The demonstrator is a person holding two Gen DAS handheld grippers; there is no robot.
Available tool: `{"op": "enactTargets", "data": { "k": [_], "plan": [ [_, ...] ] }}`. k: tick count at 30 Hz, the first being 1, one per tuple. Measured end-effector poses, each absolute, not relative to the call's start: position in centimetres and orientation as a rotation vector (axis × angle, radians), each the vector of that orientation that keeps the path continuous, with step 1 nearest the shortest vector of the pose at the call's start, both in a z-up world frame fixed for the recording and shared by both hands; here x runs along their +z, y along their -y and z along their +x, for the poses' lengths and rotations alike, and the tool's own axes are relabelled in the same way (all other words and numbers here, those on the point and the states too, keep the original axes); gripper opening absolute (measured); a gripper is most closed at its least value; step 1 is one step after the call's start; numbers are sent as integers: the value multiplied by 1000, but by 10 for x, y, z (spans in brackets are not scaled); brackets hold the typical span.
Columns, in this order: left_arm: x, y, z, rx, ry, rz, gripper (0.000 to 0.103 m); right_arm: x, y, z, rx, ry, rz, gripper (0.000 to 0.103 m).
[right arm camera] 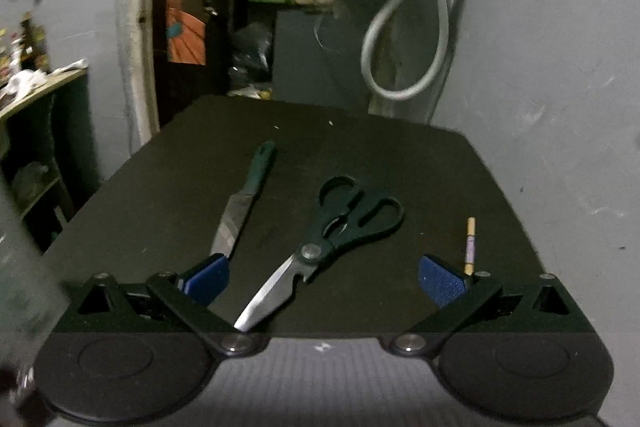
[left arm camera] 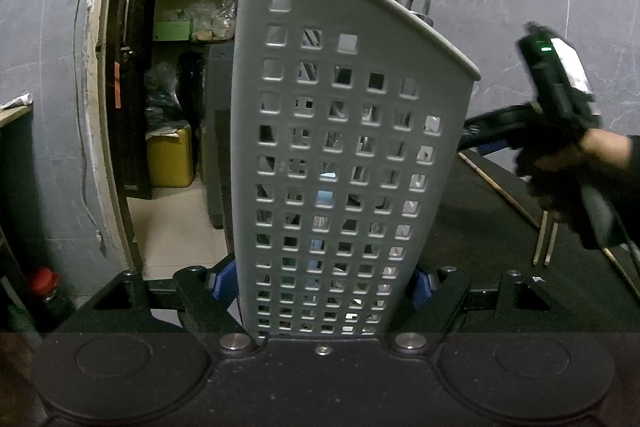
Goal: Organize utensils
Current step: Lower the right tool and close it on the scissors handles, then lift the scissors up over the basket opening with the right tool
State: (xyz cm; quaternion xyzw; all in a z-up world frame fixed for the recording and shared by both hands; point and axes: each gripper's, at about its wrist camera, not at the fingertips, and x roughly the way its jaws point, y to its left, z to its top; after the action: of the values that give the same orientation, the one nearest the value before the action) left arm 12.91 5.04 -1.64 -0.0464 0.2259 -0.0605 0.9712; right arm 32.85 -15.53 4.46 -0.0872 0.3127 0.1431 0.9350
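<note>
1. Desk (right arm camera: 420, 163) is carrying scissors (right arm camera: 320, 251) centrally, a knife (right arm camera: 244, 203) lying to their left.
2. Holder (left arm camera: 344, 155) is standing upright, pinched by the left claw (left arm camera: 320, 285).
3. Right claw (right arm camera: 324, 281) is gaping wide, empty, over the scissors' blades.

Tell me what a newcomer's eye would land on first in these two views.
The tall grey perforated utensil holder fills the left wrist view, clamped upright between the left gripper's blue-padded fingers. In the right wrist view, black-handled scissors lie on the dark table between the right gripper's open fingers, with a green-handled knife to their left.
</note>
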Motion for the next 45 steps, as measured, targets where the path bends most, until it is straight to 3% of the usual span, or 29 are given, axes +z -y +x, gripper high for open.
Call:
{"op": "enactTargets", "data": {
  "k": [13,16,18,19,22,24,38,45],
  "plan": [
    [-17,-51,129,-123,-456,-94,81,14,140,383,197,-674,-172,99],
    [-17,-51,129,-123,-456,-94,81,11,141,390,178,-699,-144,80],
    [-17,-51,129,-123,-456,-95,81,10,143,391,178,-700,-124,74],
    [-17,-51,129,-123,-456,-95,81,11,144,390,175,-697,-117,62],
    [-17,-51,129,-123,-456,-94,81,11,146,386,190,-705,-84,42],
    [-17,-51,130,-124,-456,-96,81,11,147,380,202,-705,-80,37],
    [-18,-51,133,-121,-456,-96,81,22,194,261,374,-807,100,33],
    [-18,-51,132,-121,-457,-95,81,22,187,192,444,-744,-63,33]
  ]
}}
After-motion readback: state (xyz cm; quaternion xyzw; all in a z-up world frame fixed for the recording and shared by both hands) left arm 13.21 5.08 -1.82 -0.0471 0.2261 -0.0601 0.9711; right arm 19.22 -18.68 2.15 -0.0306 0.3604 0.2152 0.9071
